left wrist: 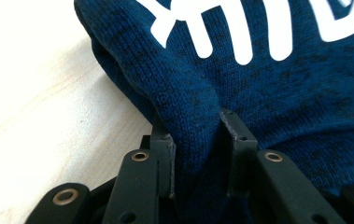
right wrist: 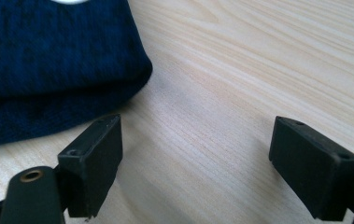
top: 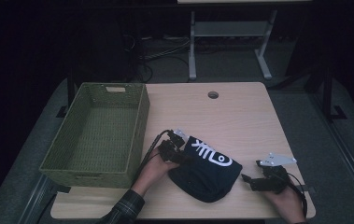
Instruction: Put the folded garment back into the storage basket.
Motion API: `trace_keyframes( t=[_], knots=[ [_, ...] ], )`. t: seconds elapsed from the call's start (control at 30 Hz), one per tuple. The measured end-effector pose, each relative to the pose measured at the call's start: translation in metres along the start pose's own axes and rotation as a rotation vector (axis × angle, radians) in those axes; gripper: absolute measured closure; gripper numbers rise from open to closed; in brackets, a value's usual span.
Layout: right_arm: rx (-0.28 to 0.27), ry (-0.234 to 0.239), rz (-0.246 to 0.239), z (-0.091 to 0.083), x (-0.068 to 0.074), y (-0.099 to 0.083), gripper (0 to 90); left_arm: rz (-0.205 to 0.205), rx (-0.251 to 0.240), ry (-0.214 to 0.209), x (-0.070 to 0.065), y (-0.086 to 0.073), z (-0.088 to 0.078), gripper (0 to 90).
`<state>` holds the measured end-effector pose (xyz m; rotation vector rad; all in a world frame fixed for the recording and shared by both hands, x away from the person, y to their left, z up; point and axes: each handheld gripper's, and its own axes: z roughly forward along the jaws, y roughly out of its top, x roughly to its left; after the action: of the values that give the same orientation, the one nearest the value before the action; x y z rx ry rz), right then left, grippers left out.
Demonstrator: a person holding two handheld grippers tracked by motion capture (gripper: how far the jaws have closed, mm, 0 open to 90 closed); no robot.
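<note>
- The left gripper [top: 180,156] is pinching a raised fold at the edge of the dark blue knitted garment [top: 206,173]; in the left gripper view the fold [left wrist: 195,140] is sitting squeezed between the two black jaws, with the pads pressing on it from both sides.
- The right gripper [top: 248,178] is resting low over the wood with its jaws spread wide and nothing between them; in the right gripper view the garment's rounded edge [right wrist: 48,70] is lying at about 10 o'clock from the jaws, near the left one but not touching it.
- The table [top: 240,121] is carrying everything, pale wood with a round hole towards 12 o'clock.
- The green woven basket [top: 137,135] is standing at 9 o'clock on the table, just beside the left hand.
- The garment is lying bunched at about 6 o'clock, between the two grippers, its white print facing up.
</note>
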<state>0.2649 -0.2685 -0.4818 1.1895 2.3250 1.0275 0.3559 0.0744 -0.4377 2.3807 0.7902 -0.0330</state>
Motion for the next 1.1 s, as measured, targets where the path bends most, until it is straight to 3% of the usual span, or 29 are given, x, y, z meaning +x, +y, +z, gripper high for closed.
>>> trace_keyframes(
  t=[0.3,1.1],
  knots=[
    [0.001,-0.002,0.002,0.000,0.000,0.000,17.0,0.006,-0.025,-0.012,-0.013,0.012,-0.026,70.5],
    [0.009,-0.002,0.011,0.000,0.000,0.001,15.0,0.110,-0.039,-0.015,-0.041,0.051,-0.097,71.5]
  ],
)
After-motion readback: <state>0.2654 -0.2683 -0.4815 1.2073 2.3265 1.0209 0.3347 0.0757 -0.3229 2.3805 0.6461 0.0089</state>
